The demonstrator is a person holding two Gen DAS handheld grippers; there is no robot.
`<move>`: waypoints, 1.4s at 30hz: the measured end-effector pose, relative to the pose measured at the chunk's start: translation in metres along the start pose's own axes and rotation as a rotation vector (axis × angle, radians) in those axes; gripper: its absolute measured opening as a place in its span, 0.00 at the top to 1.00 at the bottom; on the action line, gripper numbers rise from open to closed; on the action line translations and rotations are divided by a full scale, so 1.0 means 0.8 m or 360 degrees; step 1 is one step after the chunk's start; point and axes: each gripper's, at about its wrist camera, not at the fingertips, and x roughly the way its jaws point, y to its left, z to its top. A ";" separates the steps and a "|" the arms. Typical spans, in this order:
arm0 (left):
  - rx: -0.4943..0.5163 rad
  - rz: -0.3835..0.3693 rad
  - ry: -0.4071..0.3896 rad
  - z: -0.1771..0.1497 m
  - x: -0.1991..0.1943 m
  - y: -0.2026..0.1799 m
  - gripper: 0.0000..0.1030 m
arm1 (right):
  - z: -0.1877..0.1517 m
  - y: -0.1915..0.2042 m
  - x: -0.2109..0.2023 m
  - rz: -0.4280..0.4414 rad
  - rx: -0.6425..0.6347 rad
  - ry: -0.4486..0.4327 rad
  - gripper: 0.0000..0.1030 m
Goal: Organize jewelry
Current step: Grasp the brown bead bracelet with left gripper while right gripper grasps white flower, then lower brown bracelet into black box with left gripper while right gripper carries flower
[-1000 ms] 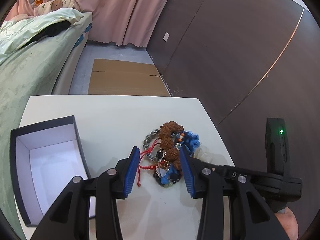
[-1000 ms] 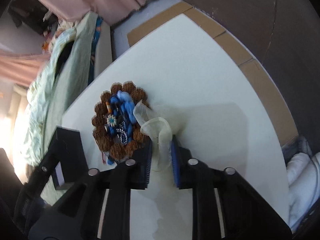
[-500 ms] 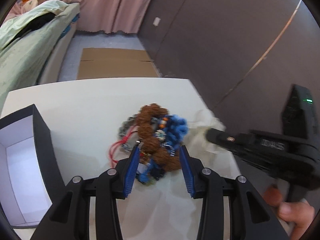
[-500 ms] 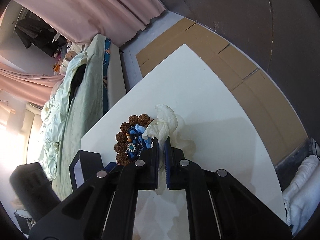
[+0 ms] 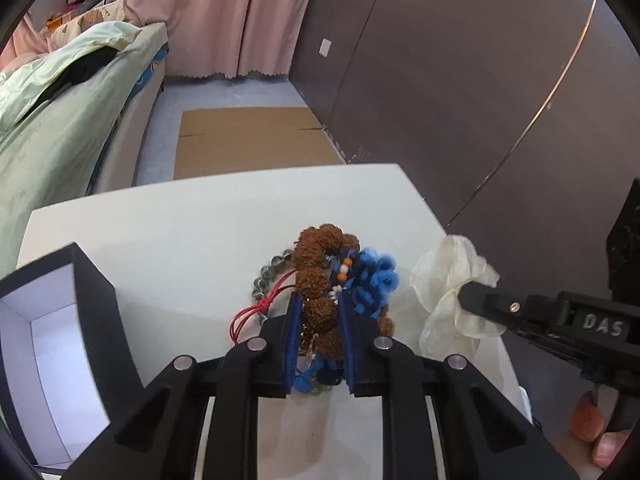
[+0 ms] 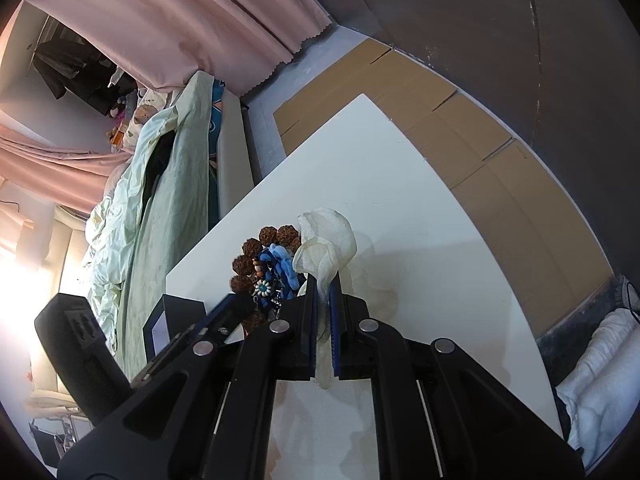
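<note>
The left hand-held gripper [image 5: 319, 316] has its blue pads closed onto the brown seed-bead bracelet [image 5: 316, 280], pinching the near part of the loop. That bracelet is the bulkiest piece in the tangled jewelry pile [image 5: 328, 292], so a grip there probably carries or steadies the whole clump at once. Around it cling a blue knotted cord piece [image 5: 374, 280], a clear grey bead bracelet [image 5: 266, 276] and a thin red string [image 5: 256, 312], all lying on the white tabletop [image 5: 192, 240].

The right hand-held gripper [image 6: 325, 312] is clamped shut on a cream gauzy pouch [image 6: 326, 240], holding its gathered neck so the fabric stands up just beside the pile, touching or nearly touching the blue cord. Held this way, the pouch seems either to be drawn clear of the jewelry or kept ready to receive it; which one cannot be told here.

To the left of the pile, near the tabletop's edge, sits an open black box [image 5: 96, 292] with a white inside, its mouth up and nothing visible in it. It is the likely home for the jewelry, placed within easy reach of the left side. Beyond the tabletop are a bed [image 5: 60, 112] with green bedding, flattened cardboard [image 5: 252, 140] on the floor and pink curtains [image 5: 224, 16].
</note>
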 end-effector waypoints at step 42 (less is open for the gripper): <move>-0.0176 -0.0135 -0.0548 0.011 -0.246 0.082 0.85 | -0.047 0.080 -0.027 0.0339 -0.0205 -0.0134 0.93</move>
